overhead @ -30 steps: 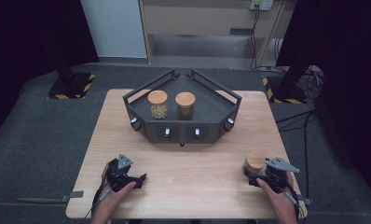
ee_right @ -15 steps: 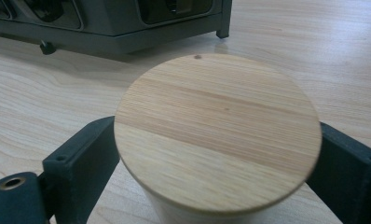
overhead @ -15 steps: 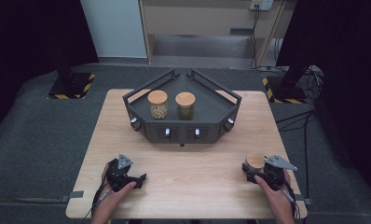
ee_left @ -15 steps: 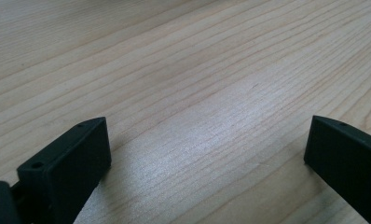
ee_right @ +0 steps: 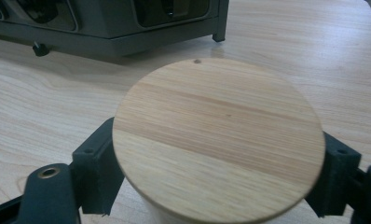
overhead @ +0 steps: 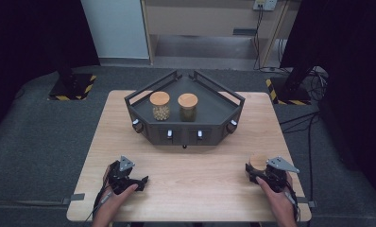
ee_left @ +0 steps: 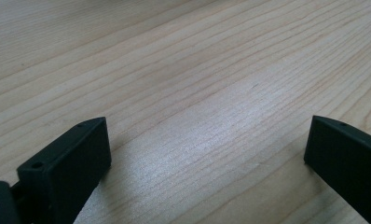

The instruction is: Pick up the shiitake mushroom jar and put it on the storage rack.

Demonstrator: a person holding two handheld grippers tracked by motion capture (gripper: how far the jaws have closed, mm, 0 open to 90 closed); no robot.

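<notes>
A glass jar with a round wooden lid (overhead: 258, 161) (ee_right: 218, 137) stands on the wooden table (overhead: 195, 175) near its front right corner. My right gripper (overhead: 259, 171) (ee_right: 216, 154) has one black jaw on each side of the jar, spread wide; the lid hides whether the pads touch the glass. My left gripper (overhead: 138, 179) (ee_left: 207, 135) rests low over bare wood at the front left, open, with nothing between its jaws. Two more wooden-lidded jars, a pale-filled one (overhead: 160, 106) and a dark-filled one (overhead: 188, 107), stand in the dark angular tray (overhead: 224, 111).
The tray (ee_right: 127, 35) stands at the table's middle back, its front face carrying small knobs (overhead: 169, 135). Bare wood lies between the two grippers. Cables run on the floor (overhead: 299, 118) to the right of the table.
My right gripper has slid a little forward and left, so its jaws now flank the jar. The jar, the tray and my left gripper have stayed in place.
</notes>
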